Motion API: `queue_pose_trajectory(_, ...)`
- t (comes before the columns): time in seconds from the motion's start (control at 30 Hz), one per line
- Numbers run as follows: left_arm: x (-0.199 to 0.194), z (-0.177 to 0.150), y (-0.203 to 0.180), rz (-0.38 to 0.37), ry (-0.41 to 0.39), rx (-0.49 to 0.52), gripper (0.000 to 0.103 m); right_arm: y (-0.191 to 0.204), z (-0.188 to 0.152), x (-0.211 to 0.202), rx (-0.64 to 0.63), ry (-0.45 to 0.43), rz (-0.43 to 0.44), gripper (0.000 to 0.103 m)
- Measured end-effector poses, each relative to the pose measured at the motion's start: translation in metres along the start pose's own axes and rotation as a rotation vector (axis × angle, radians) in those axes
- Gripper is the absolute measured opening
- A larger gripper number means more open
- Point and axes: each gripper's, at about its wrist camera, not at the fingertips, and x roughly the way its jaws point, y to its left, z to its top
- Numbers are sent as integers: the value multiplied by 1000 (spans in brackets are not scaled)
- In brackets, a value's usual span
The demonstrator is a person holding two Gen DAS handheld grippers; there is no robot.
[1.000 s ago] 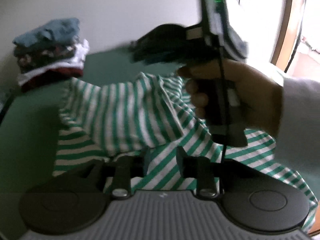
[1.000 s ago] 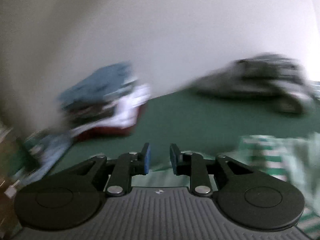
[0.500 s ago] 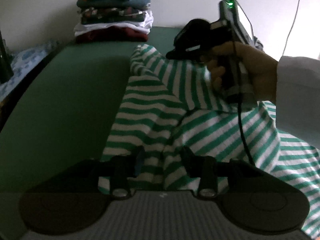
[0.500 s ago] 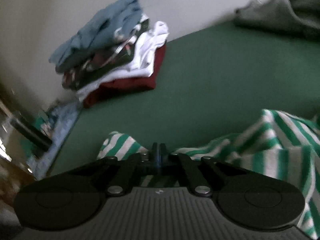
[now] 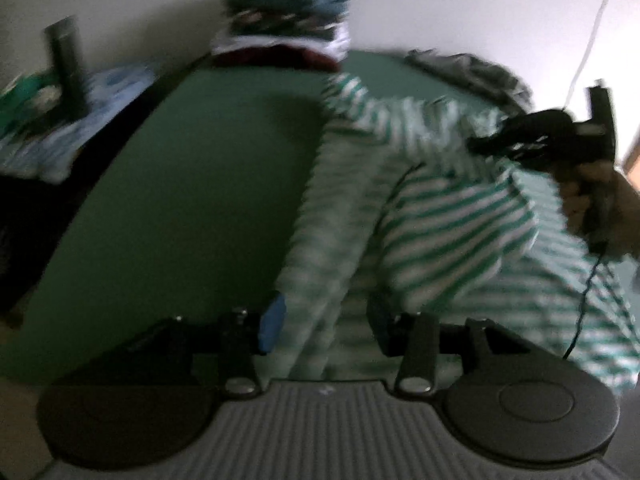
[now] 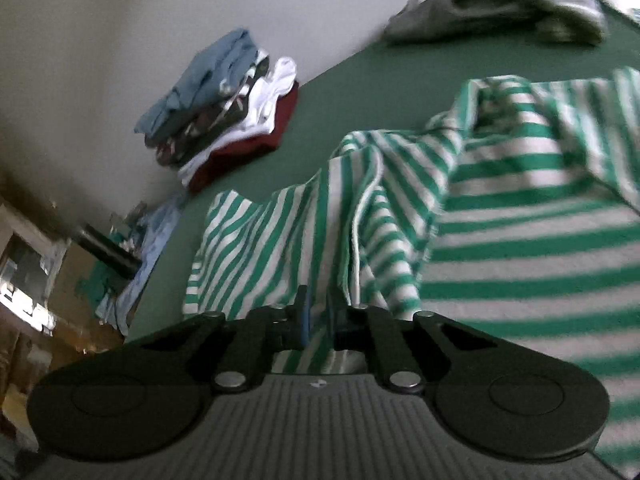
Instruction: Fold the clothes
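While the striped shirt [image 6: 520,216] lies rumpled on the green worktop [image 6: 384,80], the left tongs [image 5: 326,322] are spreading, cloth loose between the pads. Right tongs [image 6: 318,314] are easing apart, a fold still between them. Folded stack [image 6: 224,100] sits by the wall.

No legible text

No words, labels, brand names or numbers can be read in either wrist view; much of the left view is blurred.
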Motion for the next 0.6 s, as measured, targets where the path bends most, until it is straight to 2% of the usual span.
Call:
queue_pose_trajectory(0.03,-7,-10,1,28,11,-15,49,7,-4,-6,-25,-7,-1,15)
queue_pose_trajectory(0.1,-19,-28,0,81,30,-23,49,25,-12,-12,-95,-3,29,16)
queue_pose_trajectory(0.23,-36,-61,-1,169,69,-26,55,52,-33,-4,-134,102,195,16)
queue_pose_trajectory(0.3,-36,-72,2,196,76,-47,57,68,-47,7,-189,157,231,16)
queue_pose_trajectory(0.37,-35,-80,8,206,76,-86,67,82,-59,23,-233,199,230,16)
queue_pose_trajectory(0.47,-32,-94,16,216,92,-102,67,88,-70,31,-230,253,221,18)
queue_pose_trajectory(0.6,-25,-104,21,202,96,-66,66,94,-73,30,-240,245,199,18)
